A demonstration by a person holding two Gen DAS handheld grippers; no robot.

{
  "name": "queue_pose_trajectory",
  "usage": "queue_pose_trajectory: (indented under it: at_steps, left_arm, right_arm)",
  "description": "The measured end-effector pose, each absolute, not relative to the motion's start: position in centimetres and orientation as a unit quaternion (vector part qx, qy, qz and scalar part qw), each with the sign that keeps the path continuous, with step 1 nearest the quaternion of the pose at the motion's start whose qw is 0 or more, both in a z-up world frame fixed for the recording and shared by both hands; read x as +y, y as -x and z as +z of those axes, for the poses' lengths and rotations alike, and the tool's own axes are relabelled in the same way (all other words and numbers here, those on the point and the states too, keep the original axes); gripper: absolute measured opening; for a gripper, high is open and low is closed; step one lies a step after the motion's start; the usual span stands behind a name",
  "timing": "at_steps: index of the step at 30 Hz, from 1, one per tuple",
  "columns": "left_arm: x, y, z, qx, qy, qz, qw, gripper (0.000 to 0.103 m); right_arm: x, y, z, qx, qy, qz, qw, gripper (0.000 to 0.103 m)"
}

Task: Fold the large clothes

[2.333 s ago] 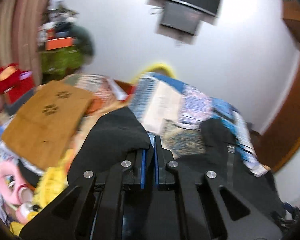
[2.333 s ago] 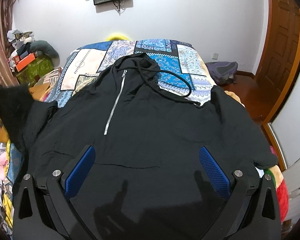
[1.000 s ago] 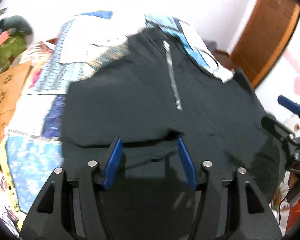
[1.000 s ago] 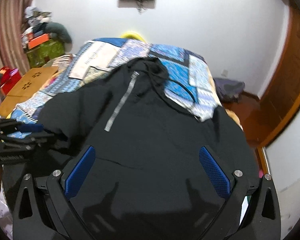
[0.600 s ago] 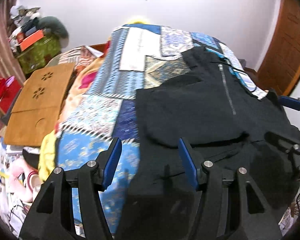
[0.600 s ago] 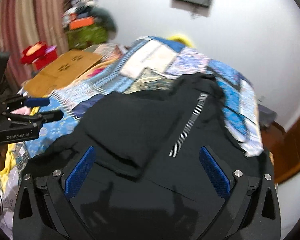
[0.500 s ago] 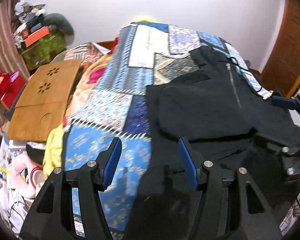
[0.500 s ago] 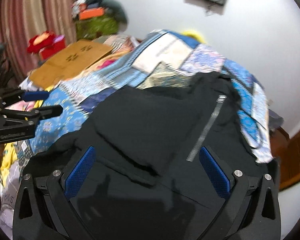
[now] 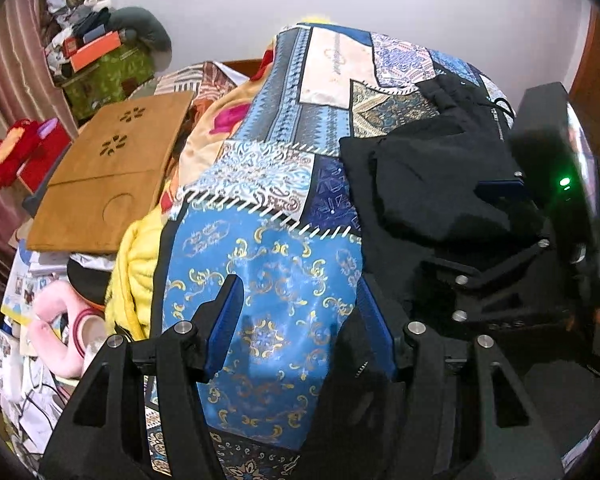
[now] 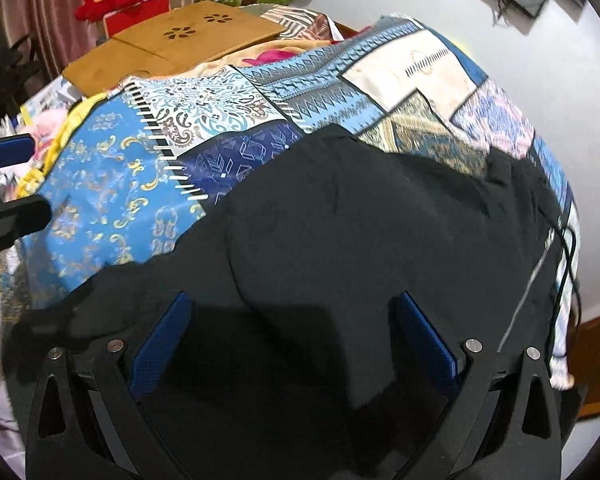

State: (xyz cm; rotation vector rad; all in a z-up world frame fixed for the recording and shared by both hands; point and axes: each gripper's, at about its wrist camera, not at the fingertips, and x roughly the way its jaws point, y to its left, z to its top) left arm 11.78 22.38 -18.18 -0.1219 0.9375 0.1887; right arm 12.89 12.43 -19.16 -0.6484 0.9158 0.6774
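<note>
L wrist: left gripper [image 9: 300,320] jaws apart, nothing in them; blue bedspread [image 9: 260,280] between the jaws, black hoodie [image 9: 432,184] at the right jaw and beyond. One sleeve already folded in over the body.

R wrist: right gripper [image 10: 292,340] jaws wide, empty, hoodie [image 10: 360,220] directly under and ahead of jaws on the bed. Other sleeve not visible, body folds prob left; roughly early-mid.

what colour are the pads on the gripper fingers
Blue, on black hand-held gripper frames; the pads show clearest in the right wrist view.
</note>
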Motion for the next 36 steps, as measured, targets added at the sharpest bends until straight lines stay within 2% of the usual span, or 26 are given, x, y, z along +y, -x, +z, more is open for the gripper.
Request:
queue_pose_trajectory:
  at_steps: [3,6,8,11,13,17,25,31,36]
  left_arm:
    - [22.7,-11.9,-18.7,0.455,0.073,0.093,0.883,0.058]
    - [22.8,-11.9,-19.0,0.459,0.080,0.095,0.880,0.058]
    - [22.6,-11.8,-19.0,0.458,0.077,0.095,0.880,0.058]
    - [22.5,-11.6,-18.8,0.455,0.072,0.094,0.882,0.058]
    - [22.3,-11.4,-18.7,0.454,0.073,0.093,0.883,0.058]
    - [21.8,-11.8,-19.2,0.463,0.077,0.089,0.878,0.058]
    - [19.0,-13.0,-18.5,0.457,0.071,0.066,0.884,0.058]
    - [16.6,-13.7,-17.4,0.449,0.062,0.048,0.890,0.058]
    - [14.9,-13.9,-16.7,0.447,0.050,0.040,0.892,0.058]
  right_arm:
    - [13.6,-12.8,-20.1,0.418,0.332,0.309,0.787,0.087]
    - [14.3,-12.4,-20.5,0.399,0.349,0.313,0.788,0.069]
    - [14.7,-12.1,-20.8,0.384,0.364,0.306,0.792,0.043]
    - [14.5,-12.3,-20.7,0.377,0.357,0.309,0.797,0.026]
    - [13.8,-12.8,-19.8,0.375,0.323,0.304,0.814,0.021]
    - [11.2,-13.6,-16.6,0.368,0.242,0.297,0.847,0.017]
    - [2.7,-14.6,-8.6,0.331,0.095,0.273,0.898,0.016]
    - [-2.8,-15.0,-6.9,0.327,0.040,0.243,0.912,0.015]
    - [-6.6,-14.7,-7.9,0.345,0.013,0.216,0.913,0.015]
